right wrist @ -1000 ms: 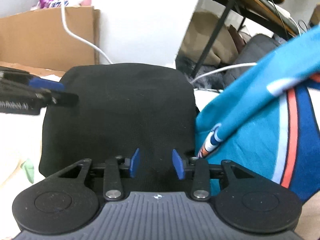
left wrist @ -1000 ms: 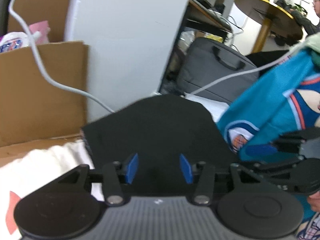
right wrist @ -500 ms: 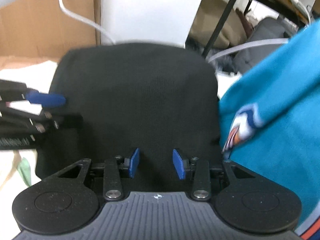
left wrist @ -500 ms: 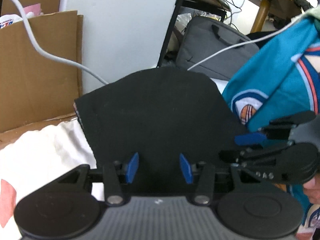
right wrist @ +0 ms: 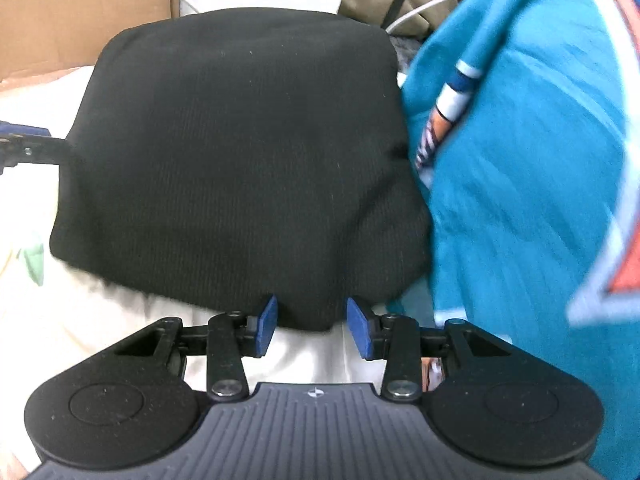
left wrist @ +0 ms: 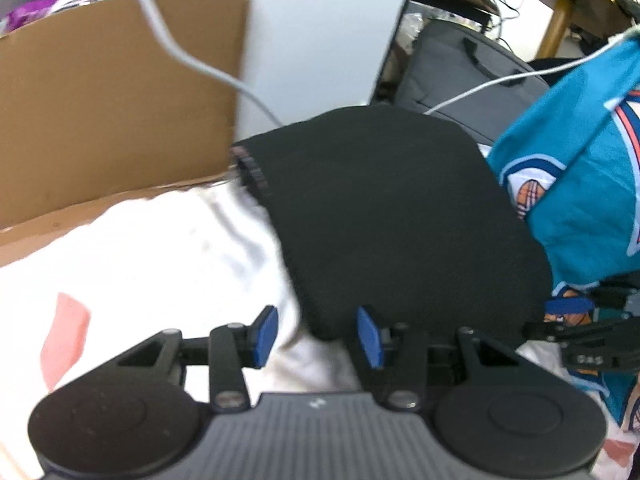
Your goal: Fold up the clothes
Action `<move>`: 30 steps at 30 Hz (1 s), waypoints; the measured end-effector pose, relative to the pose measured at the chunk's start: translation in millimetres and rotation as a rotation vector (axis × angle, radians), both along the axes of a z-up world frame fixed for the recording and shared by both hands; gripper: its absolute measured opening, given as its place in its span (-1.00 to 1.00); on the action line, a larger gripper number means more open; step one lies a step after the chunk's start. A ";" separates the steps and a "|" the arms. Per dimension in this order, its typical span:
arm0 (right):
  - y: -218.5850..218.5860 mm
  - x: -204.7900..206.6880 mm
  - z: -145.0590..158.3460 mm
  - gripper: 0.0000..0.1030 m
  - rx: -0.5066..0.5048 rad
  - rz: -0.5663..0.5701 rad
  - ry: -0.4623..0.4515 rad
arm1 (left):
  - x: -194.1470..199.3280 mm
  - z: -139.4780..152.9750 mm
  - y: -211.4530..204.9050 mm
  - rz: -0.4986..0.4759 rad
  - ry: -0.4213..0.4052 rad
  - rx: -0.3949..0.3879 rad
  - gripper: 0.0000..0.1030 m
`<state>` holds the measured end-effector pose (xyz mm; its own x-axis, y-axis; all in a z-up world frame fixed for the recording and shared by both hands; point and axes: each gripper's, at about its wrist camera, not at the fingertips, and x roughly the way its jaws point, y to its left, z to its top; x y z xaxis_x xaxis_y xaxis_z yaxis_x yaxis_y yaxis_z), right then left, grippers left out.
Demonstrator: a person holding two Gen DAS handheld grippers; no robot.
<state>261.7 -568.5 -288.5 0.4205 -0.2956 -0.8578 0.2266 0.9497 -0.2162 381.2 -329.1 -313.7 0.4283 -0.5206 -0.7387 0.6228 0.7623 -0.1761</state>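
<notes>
A folded black knit garment [left wrist: 392, 220] [right wrist: 240, 152] lies on a white sheet [left wrist: 160, 260]. My left gripper [left wrist: 317, 314] stands at its near left corner, jaws apart. The right pad touches the corner and the left pad is over bare sheet. My right gripper [right wrist: 312, 302] stands at the garment's near edge with its jaws apart and the hem between the pads, no pinch visible. Each gripper shows at the side of the other's view: the right gripper [left wrist: 580, 320] and the left gripper [right wrist: 24, 140]. A teal jersey [left wrist: 580, 200] [right wrist: 520, 160] presses against the garment's right side.
A cardboard box [left wrist: 100, 100] stands behind the sheet at left, next to a white panel [left wrist: 320, 40] with a white cable [left wrist: 192, 60] draped across. A grey bag [left wrist: 460, 68] and a desk frame sit behind the garment.
Both grippers have sunk and tipped further down. The black garment's near edge, earlier hidden under the fingers, now shows at the fingertips. The left gripper has drifted left off the garment onto the sheet.
</notes>
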 end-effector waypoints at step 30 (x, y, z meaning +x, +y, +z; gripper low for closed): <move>96.7 -76.6 51.2 0.18 0.175 0.060 -0.166 | -129.3 76.4 378.9 0.384 0.085 0.021 0.16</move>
